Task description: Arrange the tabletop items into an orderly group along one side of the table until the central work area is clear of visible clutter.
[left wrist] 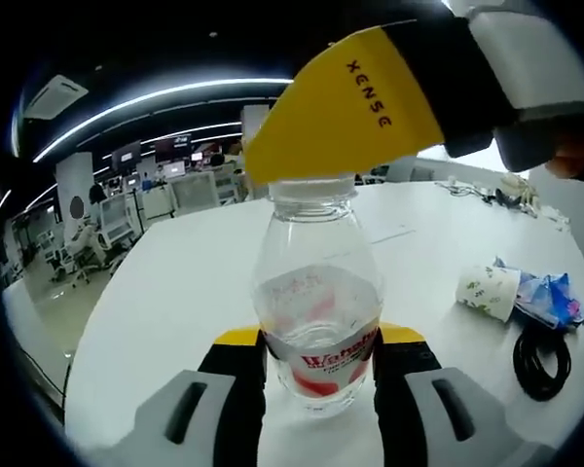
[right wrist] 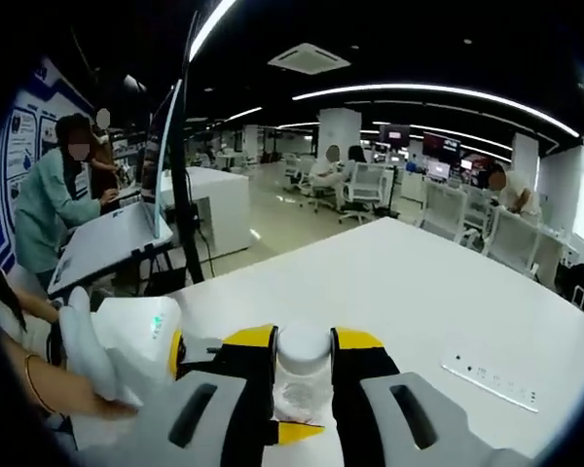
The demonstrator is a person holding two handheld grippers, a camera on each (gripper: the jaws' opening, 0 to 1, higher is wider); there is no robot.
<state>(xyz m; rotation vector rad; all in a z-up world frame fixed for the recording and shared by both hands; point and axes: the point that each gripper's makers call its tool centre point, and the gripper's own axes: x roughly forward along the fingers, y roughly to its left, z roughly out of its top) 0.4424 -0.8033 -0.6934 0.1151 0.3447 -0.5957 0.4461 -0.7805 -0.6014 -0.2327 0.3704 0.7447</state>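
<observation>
2 tongs on 1 bottle: both grip it
Left gripper view, left tongs (left wrist: pixel 318 362): closed on the clear bottle (left wrist: pixel 316 309), upright on the white table (left wrist: pixel 165 292)
Right tongs (left wrist: pixel 302 146): at the bottle's neck from above
Table right: paper cup (left wrist: pixel 488 290), blue wrapper (left wrist: pixel 550 297), black cable (left wrist: pixel 541 358)
Right gripper view, right tongs (right wrist: pixel 303 362): clamped on the white cap (right wrist: pixel 303 348)
Left edge: a hand (right wrist: pixel 63 389)

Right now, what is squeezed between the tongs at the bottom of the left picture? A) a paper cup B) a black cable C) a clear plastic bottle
C: the left tongs press both sides of the clear plastic bottle; the paper cup lies apart on the table.
</observation>
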